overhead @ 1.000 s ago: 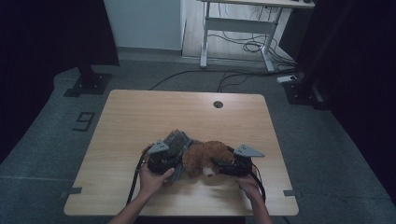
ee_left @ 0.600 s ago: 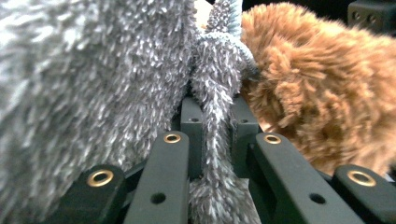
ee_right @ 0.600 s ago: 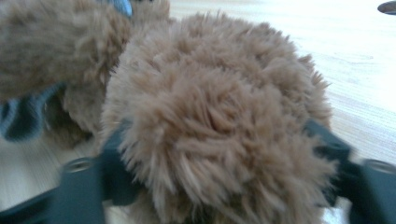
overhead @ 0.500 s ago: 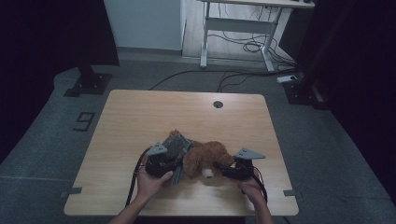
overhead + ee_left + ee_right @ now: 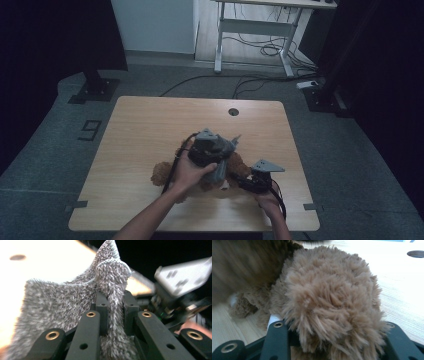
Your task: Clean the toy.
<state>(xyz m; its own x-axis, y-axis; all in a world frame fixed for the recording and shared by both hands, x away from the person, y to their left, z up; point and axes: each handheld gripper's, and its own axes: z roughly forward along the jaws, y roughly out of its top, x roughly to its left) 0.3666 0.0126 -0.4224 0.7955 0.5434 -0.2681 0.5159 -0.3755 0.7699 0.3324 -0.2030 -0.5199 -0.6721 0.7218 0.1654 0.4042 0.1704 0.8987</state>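
Observation:
A brown plush bear (image 5: 239, 169) lies on the wooden table (image 5: 145, 125) near the front edge. My left gripper (image 5: 220, 159) hovers over the bear, shut on a fold of grey fuzzy cloth (image 5: 110, 282) that hangs from its jaws; the grey cloth (image 5: 224, 150) drapes over the bear in the high view. My right gripper (image 5: 239, 182) stays low at the bear's right side. Its jaws have just been closing, and a furry brown limb (image 5: 332, 300) of the bear sits pressed between them. From the left gripper view the right gripper (image 5: 175, 297) shows blurred at the right.
A round cable hole (image 5: 233, 111) sits at the table's far edge. The far and left parts of the tabletop are bare wood. Behind the table stand a white desk frame (image 5: 255, 25), floor cables (image 5: 260, 50) and black stand bases (image 5: 94, 90).
My left hand has lifted and swung right and away from the front edge, carrying the grey cloth over the bear. The right hand has stayed in place.

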